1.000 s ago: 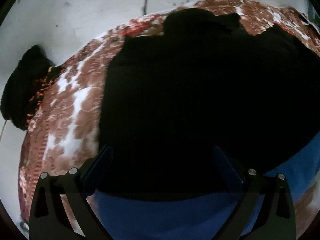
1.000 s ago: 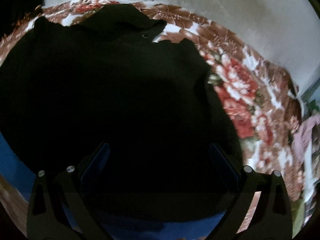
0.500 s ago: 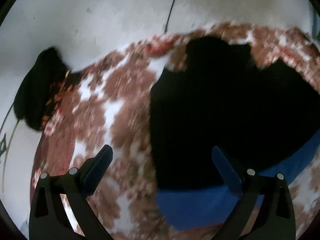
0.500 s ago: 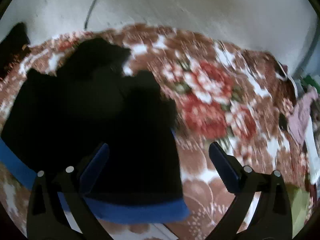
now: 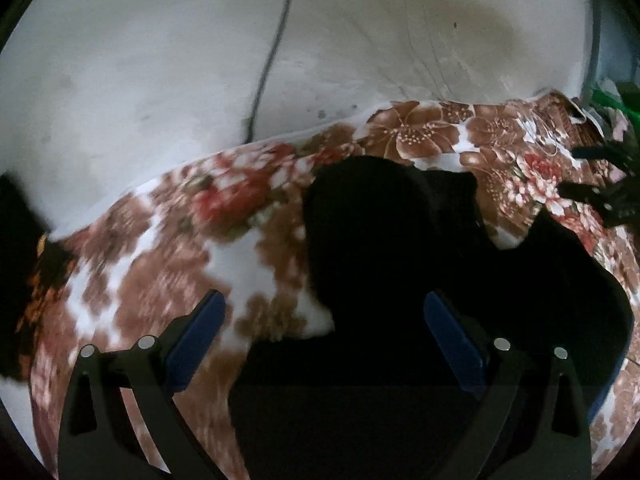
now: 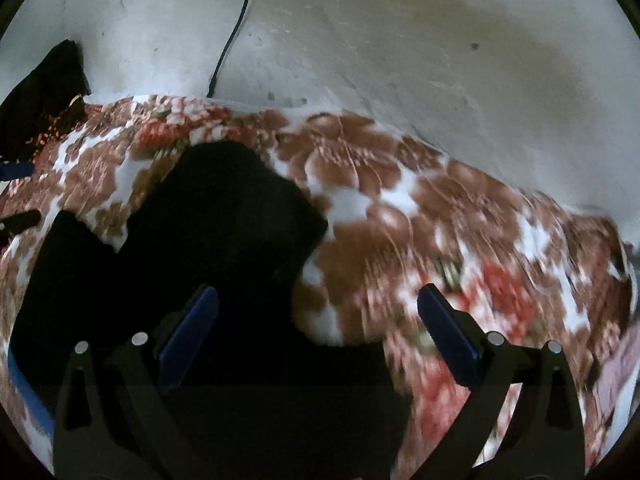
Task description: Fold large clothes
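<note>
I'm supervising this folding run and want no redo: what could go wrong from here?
1. Both tongs, left and right, are open and hold nothing, so a grasp on the black garment may miss its edge.
2. The garment looks uniformly dark, hiding its layers; one might pinch the floral blanket too.

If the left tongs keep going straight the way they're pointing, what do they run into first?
Most likely the black garment, which lies on the floral blanket right between the open left tongs. Depth is unclear, so this is only a guess.
</note>
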`<state>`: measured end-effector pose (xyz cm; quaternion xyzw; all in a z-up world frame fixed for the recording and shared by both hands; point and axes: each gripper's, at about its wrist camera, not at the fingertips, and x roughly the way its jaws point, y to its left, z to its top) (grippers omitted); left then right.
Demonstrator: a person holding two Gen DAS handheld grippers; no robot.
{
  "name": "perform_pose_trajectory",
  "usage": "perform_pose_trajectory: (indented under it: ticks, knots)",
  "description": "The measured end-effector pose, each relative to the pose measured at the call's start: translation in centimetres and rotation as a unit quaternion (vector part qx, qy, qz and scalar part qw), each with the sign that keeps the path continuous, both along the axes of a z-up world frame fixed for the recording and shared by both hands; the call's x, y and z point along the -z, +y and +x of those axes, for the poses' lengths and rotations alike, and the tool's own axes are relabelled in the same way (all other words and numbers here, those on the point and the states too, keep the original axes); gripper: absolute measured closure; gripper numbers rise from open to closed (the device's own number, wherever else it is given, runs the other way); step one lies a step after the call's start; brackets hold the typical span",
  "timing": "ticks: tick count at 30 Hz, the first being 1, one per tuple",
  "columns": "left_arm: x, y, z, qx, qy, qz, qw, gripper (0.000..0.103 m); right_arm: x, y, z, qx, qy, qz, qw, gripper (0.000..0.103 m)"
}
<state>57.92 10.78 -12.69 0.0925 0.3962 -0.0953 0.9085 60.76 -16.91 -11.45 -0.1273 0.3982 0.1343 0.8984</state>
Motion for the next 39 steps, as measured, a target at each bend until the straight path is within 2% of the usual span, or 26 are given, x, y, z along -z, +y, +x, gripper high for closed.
perform_pose_trajectory:
  ticks: [4, 6, 9, 10, 13, 15, 16, 18, 20, 21, 23, 24, 25, 26, 27, 30, 33, 39]
  knots:
    - [1.8, 0.2, 6.9, 0.033, 0.020, -0.016, 0.9991, 0.006, 1.4, 1.8, 6.8, -0.023, 0.016, 0.011, 1.000, 0.005]
    - [3.0, 0.4, 10.3, 0.049, 0.032, -0.042, 0.9974, 0.006, 2.4, 2.7, 9.9, -0.039, 0.027, 0.014, 0.999, 0.005]
    - [4.7, 0.3, 13.6, 0.075, 0.044, -0.051, 0.9949, 0.006, 4.3, 4.1, 13.7, -0.057, 0.052, 0.013, 0.997, 0.005]
    - [5.7, 0.3, 14.9, 0.085, 0.053, -0.046, 0.9939, 0.007, 5.6, 4.6, 15.1, -0.057, 0.070, 0.006, 0.996, 0.005]
    - [8.3, 0.4, 17.5, 0.093, 0.071, -0.028, 0.9927, 0.008, 8.3, 5.2, 17.0, -0.055, 0.086, -0.004, 0.995, 0.005]
    - [9.5, 0.2, 18.7, 0.096, 0.073, 0.014, 0.9926, 0.013, 9.4, 5.6, 17.3, -0.063, 0.086, -0.015, 0.994, 0.005]
    - [9.9, 0.1, 19.1, 0.102, 0.071, 0.023, 0.9920, 0.015, 9.9, 5.9, 17.4, -0.070, 0.088, -0.017, 0.993, 0.005]
    - [10.5, -0.3, 19.6, 0.123, 0.080, 0.018, 0.9890, 0.019, 11.0, 6.4, 17.5, -0.082, 0.097, -0.019, 0.992, 0.005]
    - [11.4, -1.3, 19.9, 0.146, 0.093, 0.030, 0.9845, 0.023, 11.9, 6.5, 17.8, -0.089, 0.112, -0.007, 0.990, 0.018]
    - [11.9, -1.7, 19.9, 0.158, 0.100, 0.029, 0.9818, 0.033, 12.2, 6.5, 17.9, -0.099, 0.123, 0.004, 0.987, 0.038]
    - [12.5, -2.9, 19.7, 0.185, 0.115, 0.025, 0.9756, 0.050, 12.3, 6.8, 17.6, -0.119, 0.123, 0.000, 0.985, 0.056]
    - [12.5, -3.4, 19.4, 0.188, 0.110, 0.029, 0.9755, 0.060, 12.2, 7.0, 17.4, -0.127, 0.118, -0.005, 0.985, 0.066]
    - [12.4, -3.5, 19.3, 0.191, 0.111, 0.026, 0.9750, 0.065, 12.1, 7.0, 17.2, -0.130, 0.120, -0.006, 0.984, 0.069]
    - [12.2, -3.6, 19.2, 0.188, 0.107, 0.029, 0.9758, 0.078, 12.2, 6.9, 17.1, -0.130, 0.122, -0.005, 0.984, 0.086]
    - [12.0, -3.5, 19.1, 0.185, 0.107, 0.029, 0.9766, 0.089, 12.1, 6.8, 17.0, -0.133, 0.125, -0.003, 0.983, 0.091]
    - [10.3, -3.3, 18.4, 0.172, 0.095, 0.015, 0.9804, 0.093, 10.8, 5.8, 16.0, -0.136, 0.109, 0.007, 0.985, 0.093]
    - [7.9, -3.5, 16.7, 0.175, 0.077, 0.019, 0.9813, 0.094, 8.8, 5.2, 14.3, -0.142, 0.091, 0.016, 0.986, 0.094]
    - [1.2, -3.8, 11.5, 0.181, 0.034, 0.019, 0.9827, 0.094, 3.6, 4.3, 9.6, -0.145, 0.061, 0.042, 0.987, 0.094]
